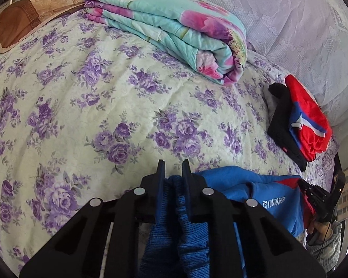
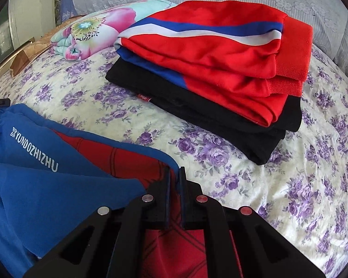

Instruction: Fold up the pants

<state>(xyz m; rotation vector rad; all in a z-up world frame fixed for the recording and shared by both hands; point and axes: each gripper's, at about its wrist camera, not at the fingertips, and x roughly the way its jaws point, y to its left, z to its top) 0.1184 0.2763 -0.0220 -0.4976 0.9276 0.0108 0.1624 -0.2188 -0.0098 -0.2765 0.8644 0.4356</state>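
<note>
Pants (image 2: pixel 41 185), blue with red panel and white lettering, bunched at near edge of bed (image 1: pixel 104 92) on purple-flowered bedspread. Left tool (image 1: pixel 173 169) clamped on blue ribbed waistband, fabric pinched between nearly closed jaws. Right tool (image 2: pixel 174 173) pinched tight on red part of pants. Folded stack beyond: red garment (image 2: pixel 220 53) atop black garment (image 2: pixel 232 125). Folded floral quilt (image 1: pixel 174 27) farther back, well apart from pants.

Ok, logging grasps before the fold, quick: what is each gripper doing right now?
Left gripper: shut on the blue ribbed waistband of the pants.
Right gripper: shut on the pants' red fabric.
</note>
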